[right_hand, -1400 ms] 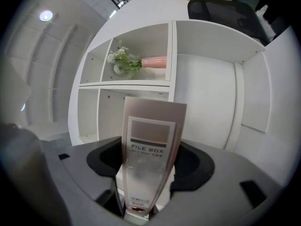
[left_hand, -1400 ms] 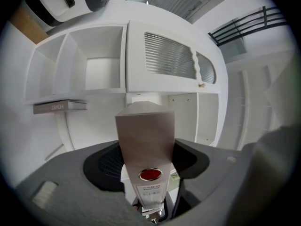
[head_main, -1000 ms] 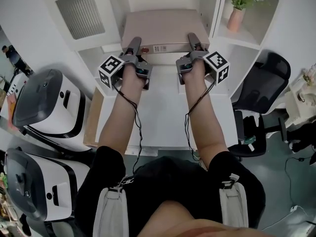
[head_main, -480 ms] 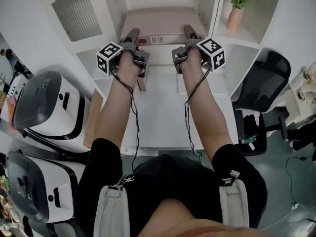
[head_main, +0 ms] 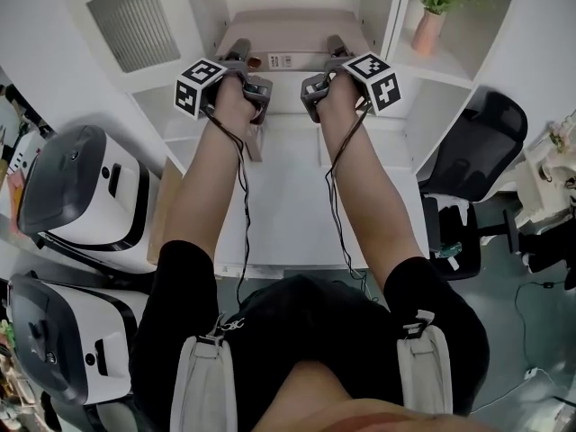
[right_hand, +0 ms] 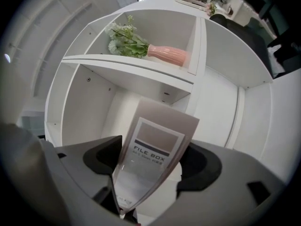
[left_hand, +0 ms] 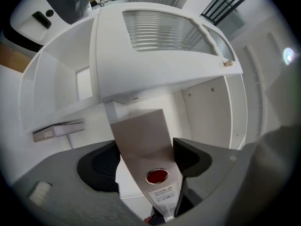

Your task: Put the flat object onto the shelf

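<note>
The flat object is a beige file box [head_main: 290, 27] lying level in the middle shelf compartment [head_main: 378, 7]. My left gripper [head_main: 239, 49] is at its near left edge and my right gripper [head_main: 334, 46] at its near right edge. In the left gripper view the box [left_hand: 141, 140], with a red dot and a label, runs between the jaws of the left gripper [left_hand: 146, 160]. The "FILE BOX" label side [right_hand: 155, 147] runs between the jaws of the right gripper [right_hand: 153, 163]. Both pairs of jaws have just been opening and stand wide, not pressing the box.
A pink vase with flowers [head_main: 430, 27] stands in the right shelf bay. A small grey box [left_hand: 59, 130] lies on a left shelf. A ribbed cabinet door [head_main: 126, 25] is at the upper left. A white desk [head_main: 288, 214] lies below my arms, white machines [head_main: 81, 196] to the left, a black chair [head_main: 477, 142] to the right.
Both hands have moved toward the shelf, and the box has slid deeper into the middle compartment. Less of the box shows in front of the shelf edge.
</note>
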`<action>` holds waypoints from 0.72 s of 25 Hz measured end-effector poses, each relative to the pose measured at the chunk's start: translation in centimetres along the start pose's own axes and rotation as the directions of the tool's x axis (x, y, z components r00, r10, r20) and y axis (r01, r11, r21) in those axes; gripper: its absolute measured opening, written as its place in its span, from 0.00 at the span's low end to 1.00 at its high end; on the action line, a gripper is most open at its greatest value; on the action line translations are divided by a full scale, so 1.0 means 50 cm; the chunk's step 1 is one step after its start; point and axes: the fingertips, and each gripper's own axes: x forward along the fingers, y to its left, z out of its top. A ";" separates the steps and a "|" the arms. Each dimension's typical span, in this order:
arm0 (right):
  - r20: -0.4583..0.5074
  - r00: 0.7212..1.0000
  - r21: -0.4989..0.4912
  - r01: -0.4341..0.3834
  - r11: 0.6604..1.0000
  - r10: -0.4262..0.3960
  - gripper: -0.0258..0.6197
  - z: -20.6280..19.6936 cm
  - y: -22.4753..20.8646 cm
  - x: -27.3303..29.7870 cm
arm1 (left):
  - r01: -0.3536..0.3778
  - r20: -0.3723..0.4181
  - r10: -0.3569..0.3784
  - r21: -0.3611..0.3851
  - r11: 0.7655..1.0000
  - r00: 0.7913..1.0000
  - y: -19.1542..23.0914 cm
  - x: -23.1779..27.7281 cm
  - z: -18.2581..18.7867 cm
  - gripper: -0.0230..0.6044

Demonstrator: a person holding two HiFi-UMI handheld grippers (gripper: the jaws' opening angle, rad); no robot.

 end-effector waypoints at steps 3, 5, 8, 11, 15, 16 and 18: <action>0.010 0.998 0.030 0.065 0.997 -0.065 0.59 0.001 -0.008 0.007 | -0.019 0.011 0.019 -0.002 1.000 1.000 0.003 0.003 0.002 0.58; 0.013 0.994 0.052 0.111 0.992 -0.112 0.59 0.002 -0.011 0.011 | -0.041 0.013 0.041 -0.006 0.999 0.999 0.004 0.005 0.006 0.58; 0.013 0.990 0.052 0.137 0.989 -0.138 0.59 0.005 -0.008 0.012 | -0.079 0.002 0.079 -0.019 0.997 0.997 0.004 0.009 0.004 0.58; 0.005 0.994 0.051 0.105 0.993 -0.105 0.59 0.003 -0.002 0.008 | -0.077 -0.017 0.077 0.007 0.997 0.997 -0.002 0.007 0.001 0.58; 0.042 0.997 0.101 0.054 0.993 -0.058 0.66 0.019 -0.025 -0.010 | -0.036 0.002 0.036 0.085 0.996 0.999 -0.004 -0.018 0.010 0.60; 0.061 0.997 0.101 0.038 0.994 -0.045 0.68 0.031 -0.031 -0.016 | -0.024 0.002 0.024 0.105 0.994 1.000 -0.005 -0.024 0.011 0.60; 0.105 0.994 0.088 0.007 0.996 -0.016 0.69 0.056 -0.039 -0.032 | -0.010 0.014 0.009 0.143 0.990 1.000 -0.005 -0.041 0.019 0.60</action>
